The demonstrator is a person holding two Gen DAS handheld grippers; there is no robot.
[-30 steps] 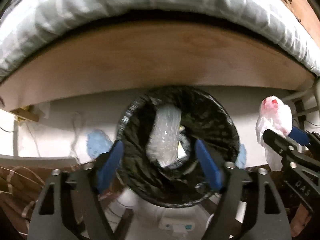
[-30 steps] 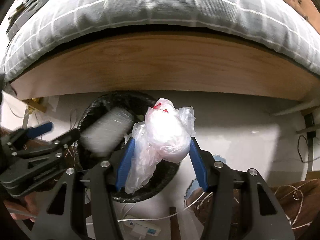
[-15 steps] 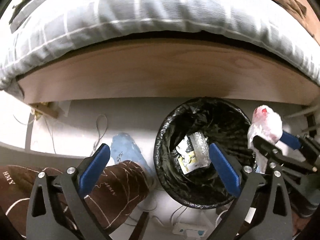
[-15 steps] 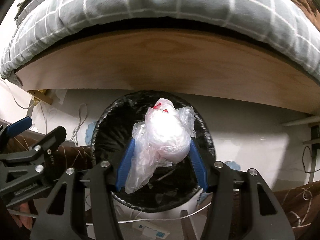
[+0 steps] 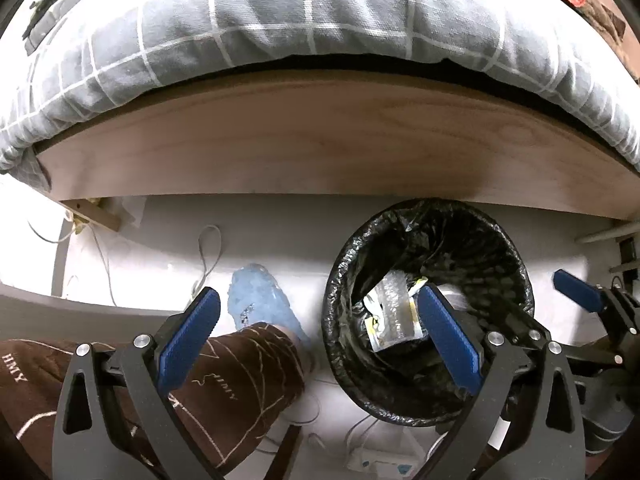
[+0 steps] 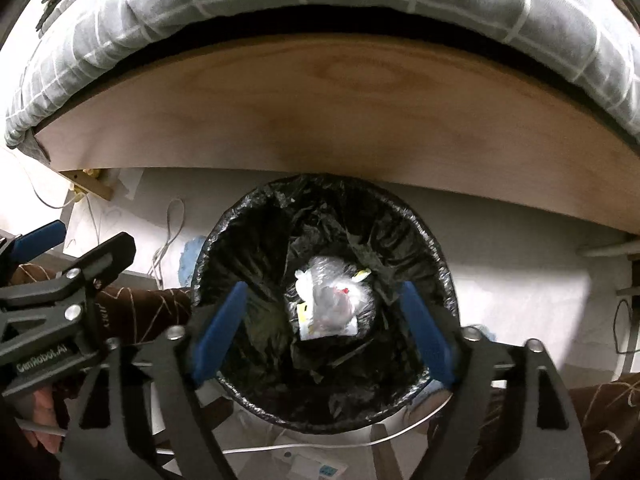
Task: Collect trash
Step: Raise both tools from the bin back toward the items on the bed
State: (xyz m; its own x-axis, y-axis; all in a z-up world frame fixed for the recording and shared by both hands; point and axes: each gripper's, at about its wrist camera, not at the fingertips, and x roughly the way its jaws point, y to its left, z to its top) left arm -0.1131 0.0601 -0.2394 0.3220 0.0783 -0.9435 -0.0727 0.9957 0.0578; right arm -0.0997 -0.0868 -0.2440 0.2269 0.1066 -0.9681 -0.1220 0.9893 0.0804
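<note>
A round bin lined with a black bag [image 6: 420, 236] stands on the floor by the bed; it also shows in the left wrist view [image 5: 516, 256]. A clear plastic bag with red marks [image 6: 336, 300] lies inside it on other wrappers [image 5: 392, 316]. My right gripper [image 6: 324, 332] is open and empty right above the bin's mouth. My left gripper [image 5: 320, 340] is open and empty, to the left of the bin over the floor and a leg in brown trousers [image 5: 224, 380].
The wooden bed frame [image 5: 320, 140] with a grey checked duvet [image 5: 280, 28] rises just behind the bin. A blue slipper [image 5: 260, 304] and white cables [image 5: 208, 248] lie on the pale floor. A power strip [image 6: 308, 464] sits below the bin.
My right gripper has opened and the clear plastic bag has dropped into the bin. My left gripper has shifted left, away from the bin.
</note>
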